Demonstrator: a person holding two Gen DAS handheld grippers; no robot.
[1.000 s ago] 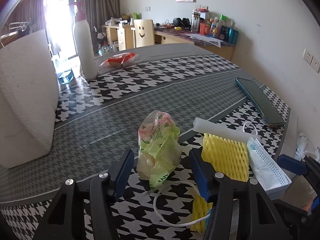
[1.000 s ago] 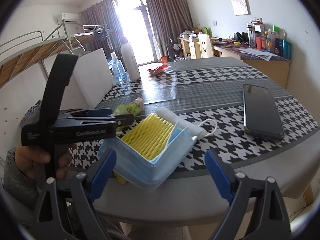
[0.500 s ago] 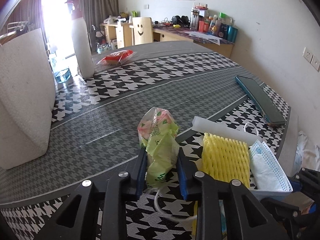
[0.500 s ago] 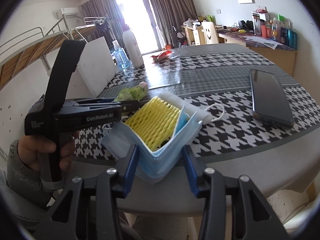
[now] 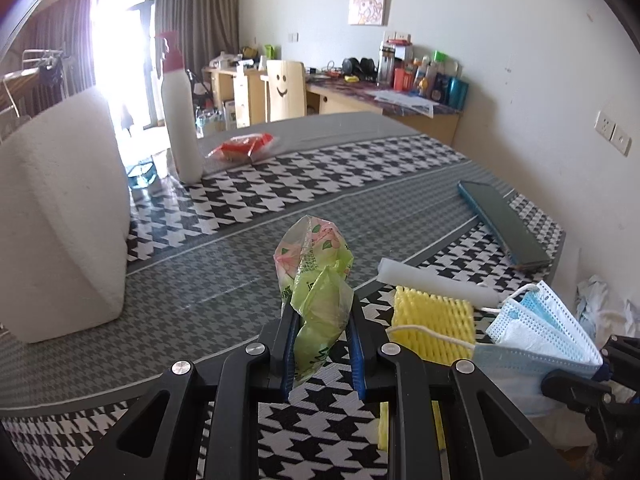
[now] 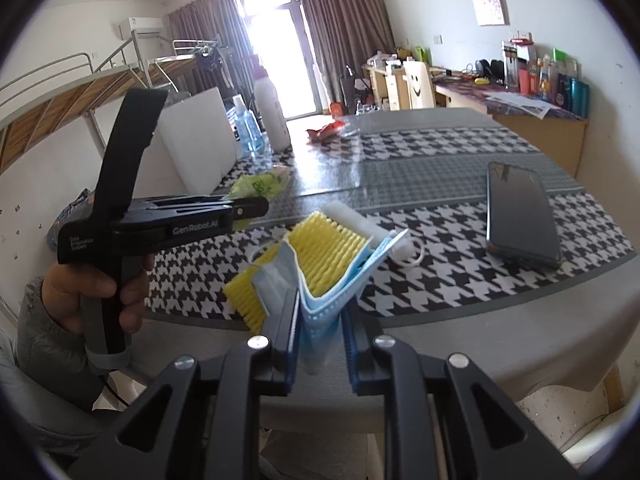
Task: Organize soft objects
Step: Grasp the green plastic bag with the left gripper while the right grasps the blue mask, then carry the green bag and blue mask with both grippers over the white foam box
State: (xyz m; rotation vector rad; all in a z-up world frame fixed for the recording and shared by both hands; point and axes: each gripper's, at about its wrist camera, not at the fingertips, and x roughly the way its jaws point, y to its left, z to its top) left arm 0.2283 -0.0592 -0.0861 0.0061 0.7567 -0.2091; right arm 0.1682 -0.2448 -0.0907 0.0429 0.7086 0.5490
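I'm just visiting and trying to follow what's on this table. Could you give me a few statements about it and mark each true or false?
1. The left gripper pinches a crumpled green plastic bag. True.
2. The right gripper is empty. False: it clamps a folded blue face mask.
3. A dark smartphone lies flat on the houndstooth tablecloth. True.
4. The yellow foam fruit net hangs in the air. False: it rests on the tablecloth.
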